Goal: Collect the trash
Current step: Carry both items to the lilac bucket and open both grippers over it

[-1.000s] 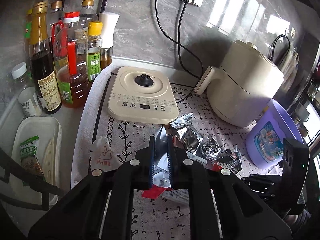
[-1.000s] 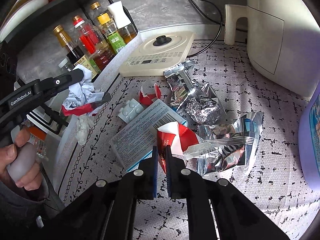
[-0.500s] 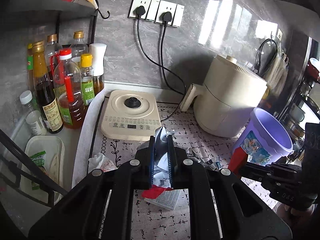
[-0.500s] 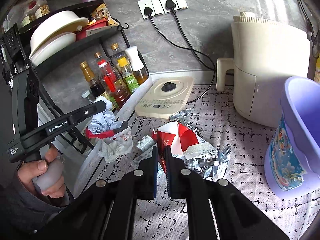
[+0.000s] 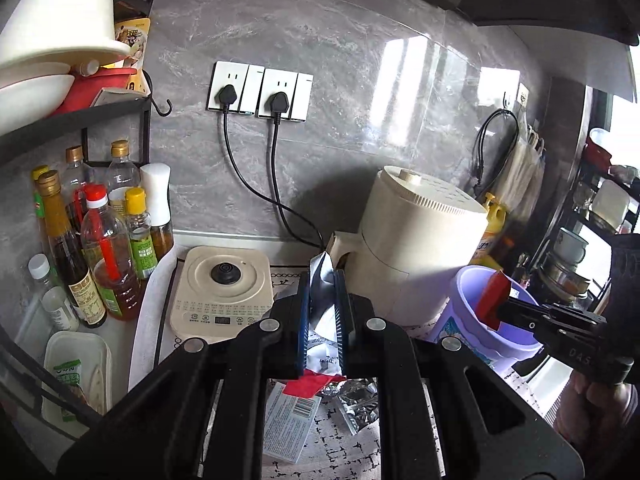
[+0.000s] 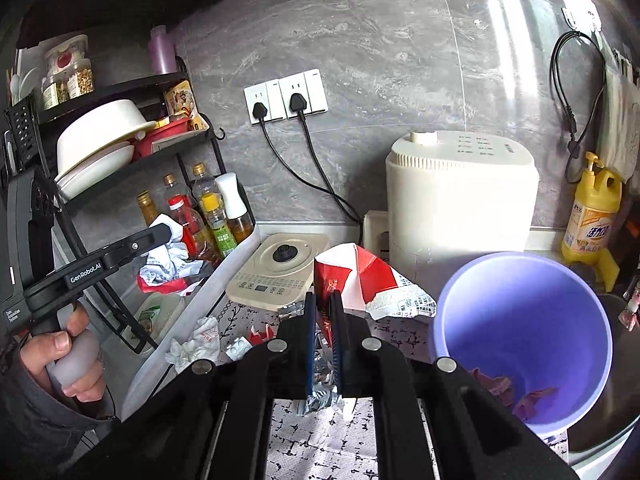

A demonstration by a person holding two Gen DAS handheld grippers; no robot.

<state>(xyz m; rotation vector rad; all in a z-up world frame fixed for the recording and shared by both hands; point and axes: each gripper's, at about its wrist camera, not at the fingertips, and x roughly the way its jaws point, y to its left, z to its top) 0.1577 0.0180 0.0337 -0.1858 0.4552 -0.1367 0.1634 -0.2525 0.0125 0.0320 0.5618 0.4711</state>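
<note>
My left gripper (image 5: 322, 280) is shut on a crumpled white, silver and red wrapper (image 5: 320, 344), held above the patterned mat. It also shows at the left of the right wrist view, where the left gripper (image 6: 170, 236) carries that wrapper (image 6: 168, 266). My right gripper (image 6: 324, 300) is shut on a red and white carton scrap (image 6: 360, 280), just left of the purple bucket (image 6: 460, 344). In the left wrist view the right gripper (image 5: 496, 312) holds the red scrap (image 5: 492, 300) over the bucket's rim (image 5: 464, 284). Dark red scraps lie in the bucket.
On the mat lie a crumpled tissue (image 6: 196, 344), a white brick (image 6: 240, 348), silver foil (image 5: 356, 400) and a printed carton piece (image 5: 288, 420). A cream air fryer (image 6: 460, 196), a cream cooker base (image 6: 280, 276), oil bottles (image 5: 100, 252), a black rack and a yellow detergent bottle (image 6: 592, 216) surround it.
Both grippers have risen off the mat with their trash still held. The right one has moved toward the purple bucket, which now shows its inside.
</note>
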